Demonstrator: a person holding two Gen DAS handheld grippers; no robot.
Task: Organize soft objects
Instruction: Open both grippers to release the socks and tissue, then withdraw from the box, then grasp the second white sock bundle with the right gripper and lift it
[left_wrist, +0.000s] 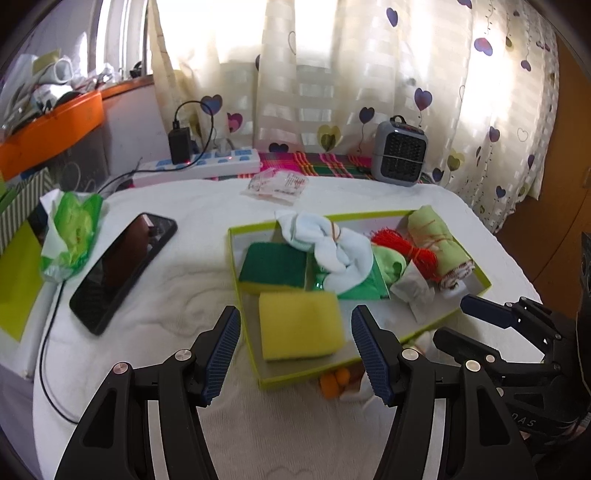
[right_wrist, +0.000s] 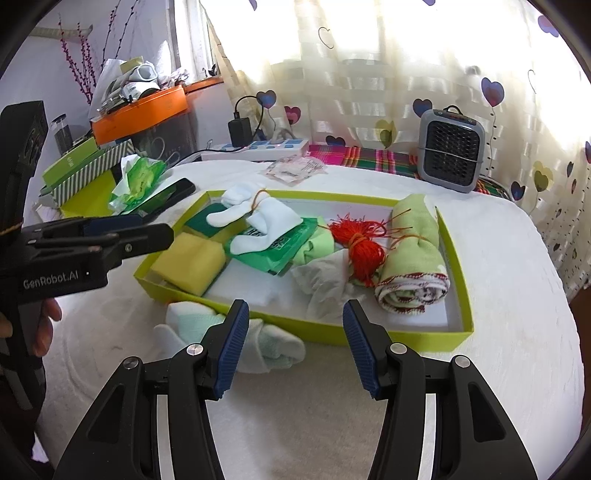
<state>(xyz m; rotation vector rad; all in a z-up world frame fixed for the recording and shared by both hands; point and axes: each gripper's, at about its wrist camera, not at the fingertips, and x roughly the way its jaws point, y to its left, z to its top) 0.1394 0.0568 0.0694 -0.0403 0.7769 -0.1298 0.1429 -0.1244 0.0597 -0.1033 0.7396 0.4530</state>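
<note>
A lime-green shallow box lies on the white table cover. In it are a yellow sponge, a green scouring sponge, tied white socks, a green tissue pack, red yarn, a rolled green towel and crumpled white tissue. A pale green sock bundle lies outside the box's near wall. My left gripper is open above the yellow sponge. My right gripper is open, beside the sock bundle.
A phone with a cable and a green tissue packet lie left of the box. A power strip, a small grey heater, a plastic packet and stacked boxes stand behind. Orange items peek from under the box.
</note>
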